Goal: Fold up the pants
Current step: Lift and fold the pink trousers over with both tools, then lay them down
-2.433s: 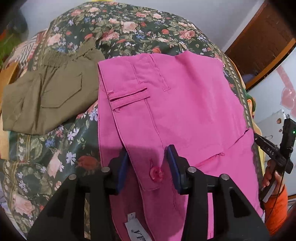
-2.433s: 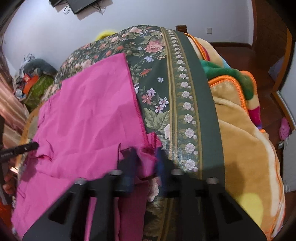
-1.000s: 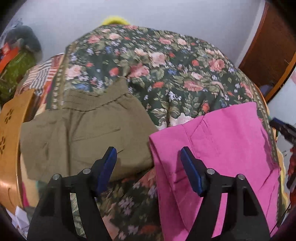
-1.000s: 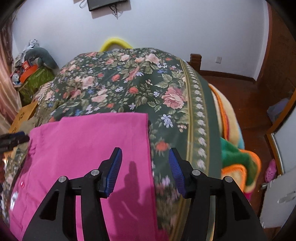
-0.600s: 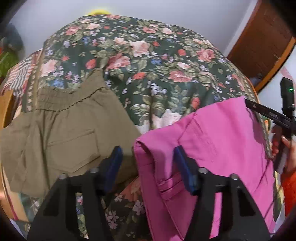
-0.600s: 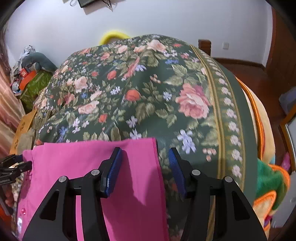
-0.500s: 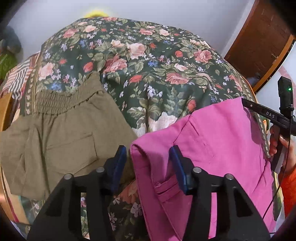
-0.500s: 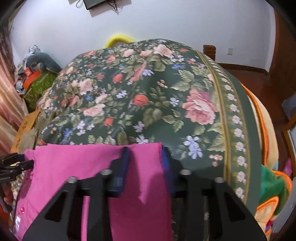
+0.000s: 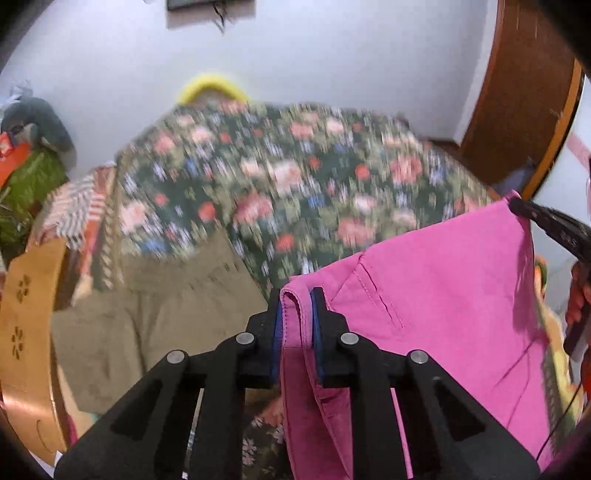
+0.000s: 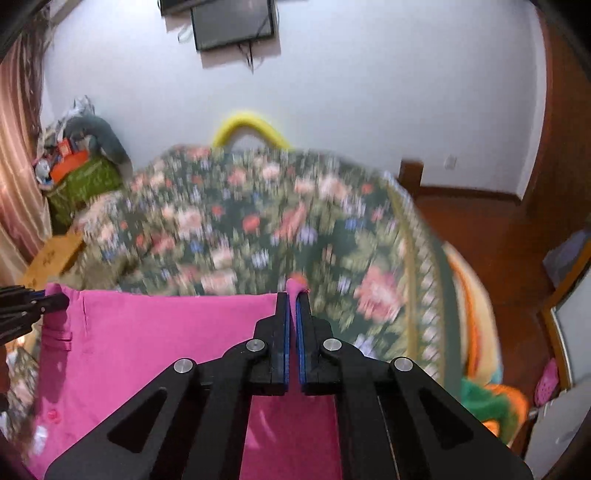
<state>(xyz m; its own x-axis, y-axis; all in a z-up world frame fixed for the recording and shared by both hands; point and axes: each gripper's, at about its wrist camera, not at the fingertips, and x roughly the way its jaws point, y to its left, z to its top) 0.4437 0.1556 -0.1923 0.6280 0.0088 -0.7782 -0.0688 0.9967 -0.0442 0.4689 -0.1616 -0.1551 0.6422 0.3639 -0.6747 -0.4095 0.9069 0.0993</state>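
The pink pants point(image 9: 436, 295) hang stretched between my two grippers, lifted above the floral bedspread point(image 9: 295, 184). My left gripper point(image 9: 295, 295) is shut on the left corner of their folded edge. My right gripper point(image 10: 294, 291) is shut on the right corner, and a small nub of pink cloth sticks out past its tips. In the right wrist view the pink pants point(image 10: 166, 332) spread to the left toward the other gripper point(image 10: 33, 306). In the left wrist view the right gripper point(image 9: 546, 221) holds the far corner.
Folded olive-green pants point(image 9: 155, 306) lie on the bed to the left of the pink ones. A yellow hoop point(image 10: 251, 129) shows behind the bed. A TV point(image 10: 232, 22) hangs on the white wall. Orange and green blankets point(image 10: 480, 369) lie at the bed's right edge.
Both grippers closed on the far corners of the pink pants and lifted them off the bed. The cameras now point higher, toward the wall.
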